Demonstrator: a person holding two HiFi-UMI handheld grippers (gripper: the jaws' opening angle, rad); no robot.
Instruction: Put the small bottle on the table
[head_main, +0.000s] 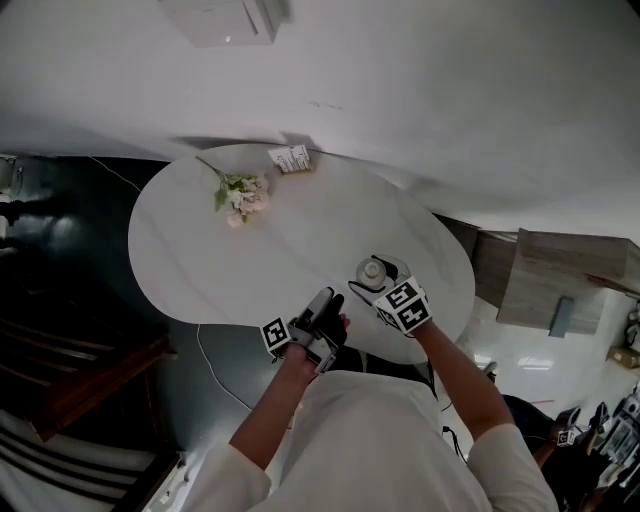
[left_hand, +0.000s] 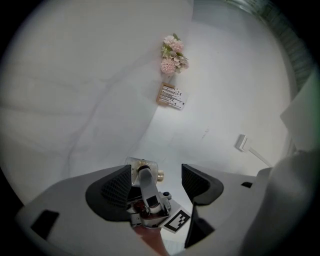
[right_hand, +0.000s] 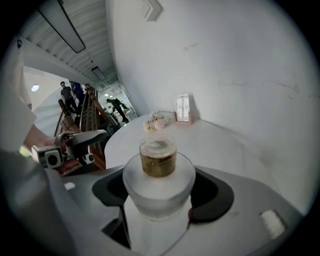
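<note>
**Tabletop** (head_main: 250, 270). White and oval, with its far edge against a pale wall. It is mostly bare and carries only a few small things.

**Left tongs** (head_main: 328, 302). Held over the near edge of the tabletop. The jaws stand wide apart with nothing between them, and the gap shows only the other tool and its load beyond.

**Right tongs** (head_main: 374, 276). Positioned just inside the near right edge of the tabletop, with the jaws closed on the body of the small bottle, one pad on each side.

- Progress, as a judgement: the carrying part of the task appears to be done, since the small bottle is upright and within the tabletop's outline.
- No view shows whether its base rests on the surface or hangs just above it.
- What is left is to settle the base if needed, open the jaws and draw the tool back toward the near edge. The release is not yet made.

**Flowers** (head_main: 240, 194). A small pink and white spray with green leaves, lying near the far left edge, well apart from both tools.

**Card** (head_main: 290, 158). Small and printed, standing at the far edge close to the wall, just beside the flowers.

**Small bottle** (right_hand: 158, 184). The only container in view. It has a frosted glass body, a gold-coloured neck and a clear cap in place. The frosting hides the inside, so its contents and fill level cannot be told.
</note>
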